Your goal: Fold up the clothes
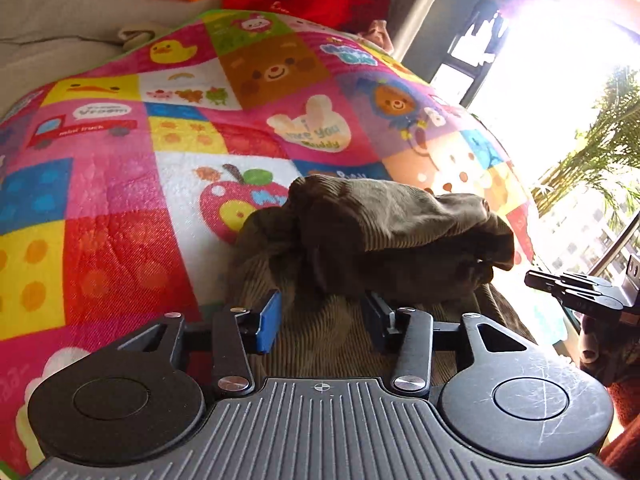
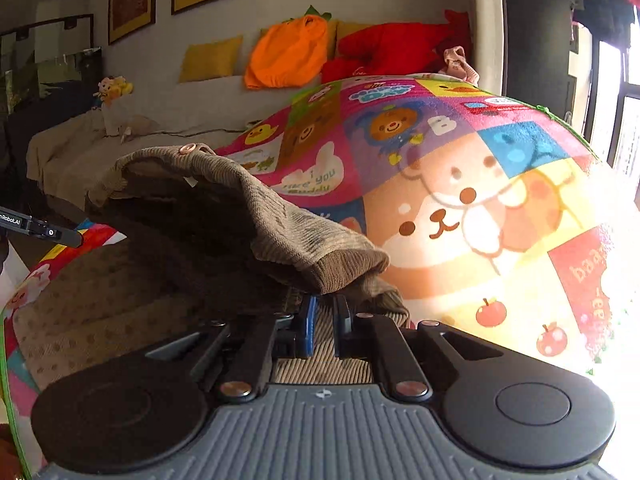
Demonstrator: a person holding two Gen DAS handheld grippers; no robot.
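Nearest in the right wrist view, the right tool (image 2: 323,322) has its jaws drawn narrow around a fold of the brown corduroy garment (image 2: 248,216), pinching the cloth near a ribbed hem. In the left wrist view the left tool (image 1: 324,316) stands with its jaws wide apart over the same garment (image 1: 384,224), and no cloth shows between the blue pads; it hovers just at the heaped part.

The garment lies crumpled on the patchwork play mat (image 2: 460,184), one flap lifted and doubled over the rest. For a clean fold, I judge that the free tool should take the matching edge, so both corners travel level and the layer lands flat rather than bunched.

The cloth is fine-ribbed corduroy, soft and thick, with a copper snap button (image 2: 187,148) at one raised edge. The mat is fuzzy, with bright squares of bears, ducks and apples. Farther back, an orange pumpkin-shaped cushion (image 2: 288,54) and a red plush (image 2: 392,50) rest against the wall.
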